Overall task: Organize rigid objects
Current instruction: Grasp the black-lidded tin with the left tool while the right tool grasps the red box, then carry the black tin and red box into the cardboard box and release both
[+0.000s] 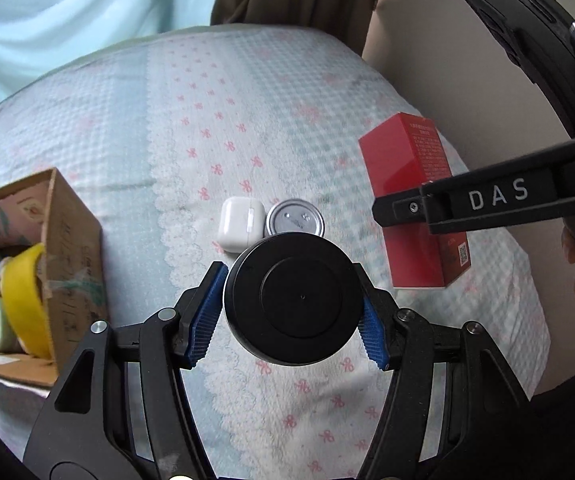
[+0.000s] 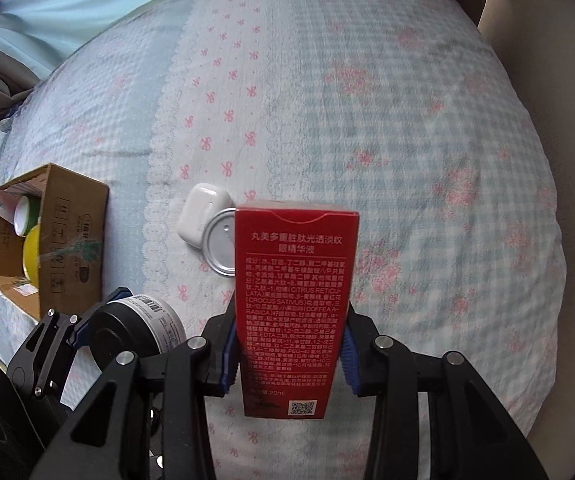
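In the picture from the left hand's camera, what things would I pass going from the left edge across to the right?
Open cardboard box with a yellow tape roll inside → white earbud case → black-lidded jar held in the left gripper → red carton held by the right gripper.

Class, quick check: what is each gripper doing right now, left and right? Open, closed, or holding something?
Left gripper: closed on the black-lidded jar, lifted off the bed.
Right gripper: closed on the red carton, held upright above the bedspread.
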`<state>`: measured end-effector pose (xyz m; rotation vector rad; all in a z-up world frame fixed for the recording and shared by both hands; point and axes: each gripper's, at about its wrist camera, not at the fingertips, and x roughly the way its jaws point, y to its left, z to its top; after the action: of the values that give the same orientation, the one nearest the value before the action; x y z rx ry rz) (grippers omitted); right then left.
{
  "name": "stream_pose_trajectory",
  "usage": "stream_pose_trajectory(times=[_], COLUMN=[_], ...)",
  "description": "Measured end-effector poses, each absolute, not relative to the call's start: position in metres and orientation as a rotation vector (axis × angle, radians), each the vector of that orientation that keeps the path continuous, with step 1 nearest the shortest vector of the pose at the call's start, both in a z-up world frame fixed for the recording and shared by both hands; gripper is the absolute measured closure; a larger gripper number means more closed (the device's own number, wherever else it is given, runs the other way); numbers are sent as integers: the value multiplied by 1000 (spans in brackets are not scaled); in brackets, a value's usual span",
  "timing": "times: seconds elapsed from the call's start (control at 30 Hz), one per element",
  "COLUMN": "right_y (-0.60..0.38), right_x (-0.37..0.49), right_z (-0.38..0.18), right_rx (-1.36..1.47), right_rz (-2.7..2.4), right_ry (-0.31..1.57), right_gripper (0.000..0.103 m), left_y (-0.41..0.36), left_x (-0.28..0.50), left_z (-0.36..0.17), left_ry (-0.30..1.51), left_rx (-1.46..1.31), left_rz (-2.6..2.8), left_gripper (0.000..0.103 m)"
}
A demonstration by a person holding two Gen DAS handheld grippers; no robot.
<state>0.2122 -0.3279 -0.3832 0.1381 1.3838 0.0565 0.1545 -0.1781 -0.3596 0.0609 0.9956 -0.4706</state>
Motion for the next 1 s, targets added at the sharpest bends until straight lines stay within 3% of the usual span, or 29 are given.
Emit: stream_pose_trajectory(times=[0.47,0.73,1.0], right_y=[-271,-198,-106], right_x=[155,136,133], right_z=[-209,-169,-162], right_rx=[96,86,129], right_rz=[150,217,220], right_ry=[1186,1117,1098], right_gripper=[65,65,65], left_y=[-83,-4,93], left_x=[104,88,99], left_z=[-173,-124,-110], left_ry=[896,845,845], left_rx=[-33,-46,-28], left_rz=[-307,-261,-287], left_gripper=[46,46,46])
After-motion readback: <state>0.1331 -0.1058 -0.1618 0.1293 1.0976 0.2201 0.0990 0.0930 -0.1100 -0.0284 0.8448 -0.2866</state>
